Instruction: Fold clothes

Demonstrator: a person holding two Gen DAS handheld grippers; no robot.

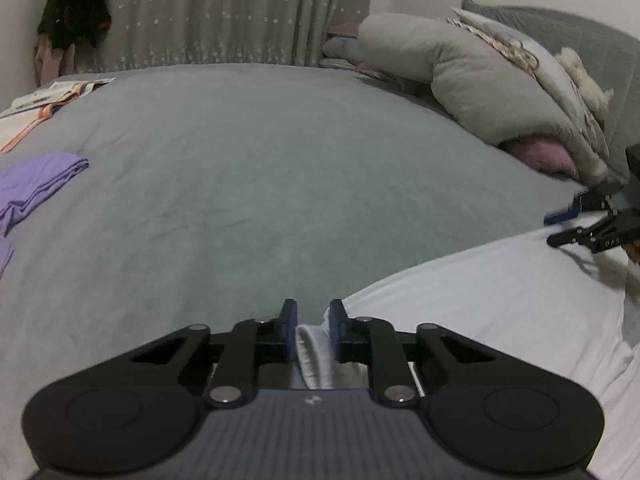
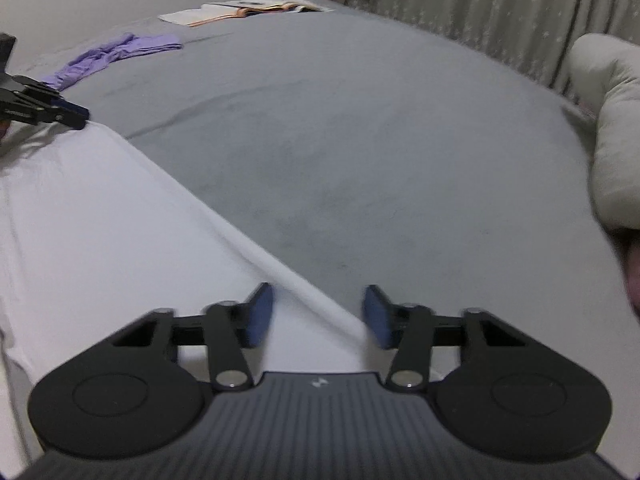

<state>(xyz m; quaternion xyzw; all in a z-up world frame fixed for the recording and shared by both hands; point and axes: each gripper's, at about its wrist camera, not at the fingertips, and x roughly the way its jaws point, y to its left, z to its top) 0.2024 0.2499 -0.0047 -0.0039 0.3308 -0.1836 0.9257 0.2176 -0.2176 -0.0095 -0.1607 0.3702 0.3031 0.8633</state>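
White garment [image 2: 100,220], spread along bed [image 1: 240,184] near edge. Left claw [image 1: 313,330]: pinching its hem to steady it. Right claw [image 2: 318,316]: spread, straddling folded edge, ready to pinch.

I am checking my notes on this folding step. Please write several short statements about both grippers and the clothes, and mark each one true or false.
1. The left gripper pinches an edge of the white garment. True.
2. The right gripper is shut on the cloth. False: its jaws stand apart over the garment's edge.
3. A purple garment lies on the bed. True.
4. The purple garment touches the white one. False: grey sheet separates them.
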